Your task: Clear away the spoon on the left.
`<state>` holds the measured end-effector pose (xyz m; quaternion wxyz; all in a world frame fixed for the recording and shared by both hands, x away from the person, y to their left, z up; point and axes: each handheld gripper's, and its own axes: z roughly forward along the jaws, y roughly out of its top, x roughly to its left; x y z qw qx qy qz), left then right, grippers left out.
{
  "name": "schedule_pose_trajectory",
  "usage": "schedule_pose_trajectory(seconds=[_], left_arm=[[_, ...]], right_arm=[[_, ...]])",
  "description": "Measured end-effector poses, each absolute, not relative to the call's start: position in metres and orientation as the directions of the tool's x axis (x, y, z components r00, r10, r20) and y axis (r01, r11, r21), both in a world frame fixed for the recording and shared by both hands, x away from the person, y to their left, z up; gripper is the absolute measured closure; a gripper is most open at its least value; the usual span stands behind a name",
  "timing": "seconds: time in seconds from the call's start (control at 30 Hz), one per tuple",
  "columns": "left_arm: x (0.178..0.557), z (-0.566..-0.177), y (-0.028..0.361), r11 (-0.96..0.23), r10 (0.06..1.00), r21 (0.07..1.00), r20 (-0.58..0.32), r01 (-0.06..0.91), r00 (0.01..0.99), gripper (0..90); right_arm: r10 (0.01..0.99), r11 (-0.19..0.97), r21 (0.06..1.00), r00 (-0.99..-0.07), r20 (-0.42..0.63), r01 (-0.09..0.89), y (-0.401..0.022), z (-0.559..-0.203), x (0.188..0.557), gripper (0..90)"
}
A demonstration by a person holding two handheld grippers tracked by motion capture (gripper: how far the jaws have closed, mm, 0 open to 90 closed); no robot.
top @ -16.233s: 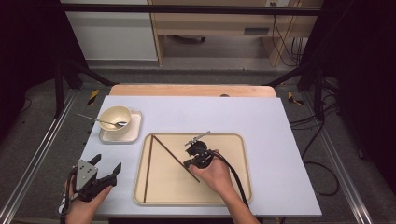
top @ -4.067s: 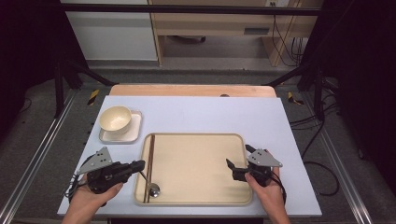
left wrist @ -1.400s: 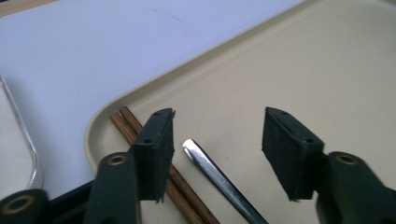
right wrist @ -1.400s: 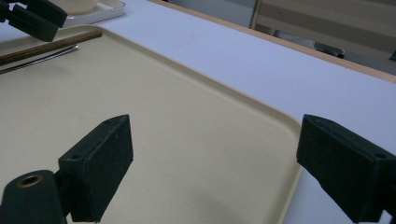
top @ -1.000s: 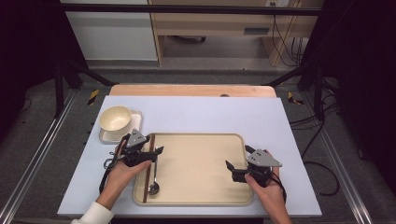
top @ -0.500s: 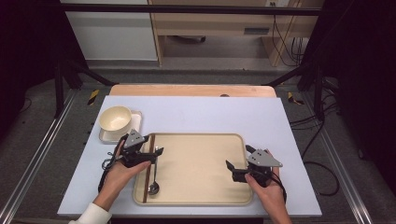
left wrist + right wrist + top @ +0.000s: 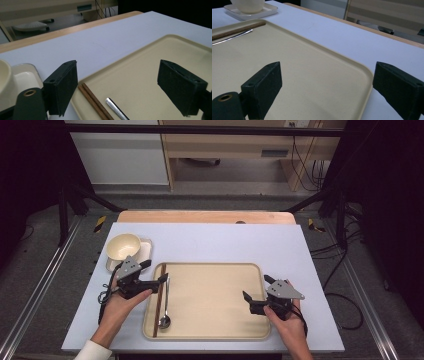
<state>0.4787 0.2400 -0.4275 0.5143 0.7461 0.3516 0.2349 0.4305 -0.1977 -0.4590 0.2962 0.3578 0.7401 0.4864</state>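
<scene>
A beige tray (image 7: 210, 268) lies mid-table. At its left edge lie brown chopsticks (image 7: 159, 301) and, beside them, a metal spoon (image 7: 165, 306). My left gripper (image 7: 156, 271) hovers over the tray's left rim above their far ends. Its jaws have just been opening and stand open with nothing gripped. In the left gripper view the gripper (image 7: 120, 87) looks down on the chopsticks (image 7: 93, 102) and the spoon handle (image 7: 116, 110). My right gripper (image 7: 256, 287) rests at the tray's right edge, open and empty. The right gripper view has that gripper (image 7: 329, 90) over the bare tray (image 7: 352, 62).
A cream bowl (image 7: 123, 245) sits on a white square plate (image 7: 145, 251) just behind the left gripper. The blue-white mat (image 7: 225, 237) stretches behind the tray. A wooden table edge (image 7: 205, 216) runs along the back.
My left gripper has drawn a little to the left and upward off the spoon handle, and its jaws stand wider. The spoon stays in the tray. The right gripper has not moved.
</scene>
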Motion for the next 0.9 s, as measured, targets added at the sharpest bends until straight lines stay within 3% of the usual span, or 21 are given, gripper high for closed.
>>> schedule_pose_trajectory(seconds=[0.4,0.9], left_arm=[[0.476,-0.411,0.277,-0.185,0.804,0.949,-0.003,0.256,0.595,13.4],[0.489,-0.400,0.319,-0.173,0.872,0.955,0.035,0.240,0.489,11.6]], right_arm=[[0.829,0.222,0.960,-0.551,-0.093,0.172,-0.205,-0.456,0.428,9.2],[0.853,0.166,0.972,-0.519,-0.056,0.168,-0.214,-0.456,0.427,10.2]])
